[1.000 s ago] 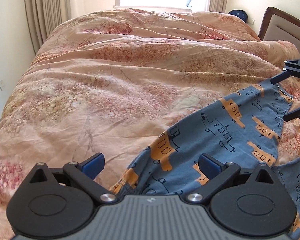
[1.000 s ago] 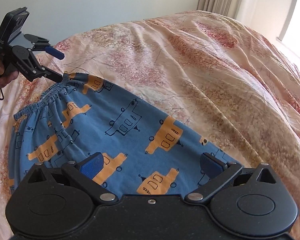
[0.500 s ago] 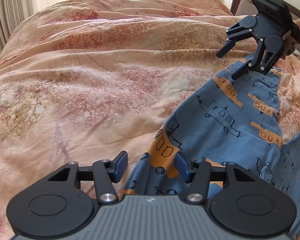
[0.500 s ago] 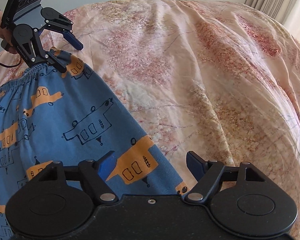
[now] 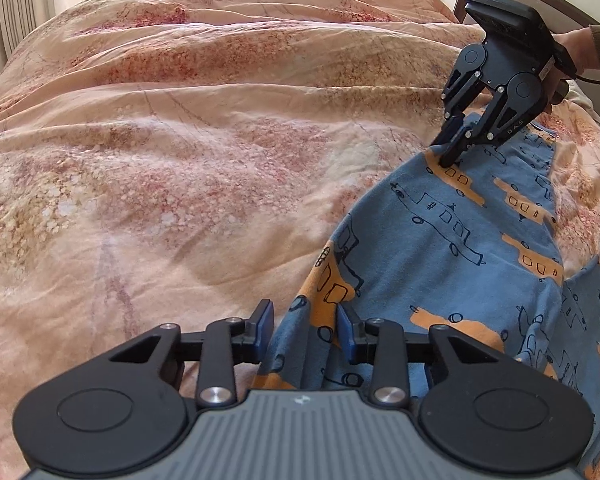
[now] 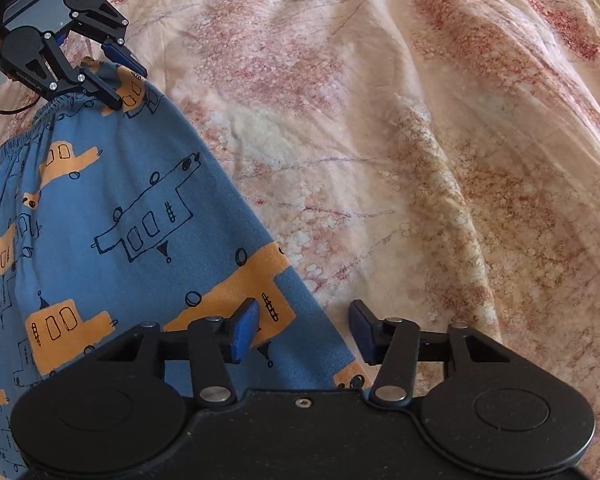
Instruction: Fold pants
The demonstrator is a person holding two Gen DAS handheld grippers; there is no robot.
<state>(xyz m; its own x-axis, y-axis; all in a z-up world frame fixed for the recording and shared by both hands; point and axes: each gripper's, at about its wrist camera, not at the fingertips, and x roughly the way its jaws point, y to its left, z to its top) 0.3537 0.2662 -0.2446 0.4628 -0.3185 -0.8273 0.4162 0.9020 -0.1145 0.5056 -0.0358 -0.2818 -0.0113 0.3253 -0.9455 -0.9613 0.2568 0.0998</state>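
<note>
Two close wrist views, opposite ends; shared pants, bedspread

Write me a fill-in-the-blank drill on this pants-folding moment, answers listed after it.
1. The pants are blue with ____ vehicle prints.
2. The elastic waistband lies at the ____ gripper.
3. The pants lie spread on the floral duvet, not yet ____.

Answers: orange; left; folded.

Note: the jaws of the left gripper and right gripper have just been closing, with pants fabric between them.
</note>
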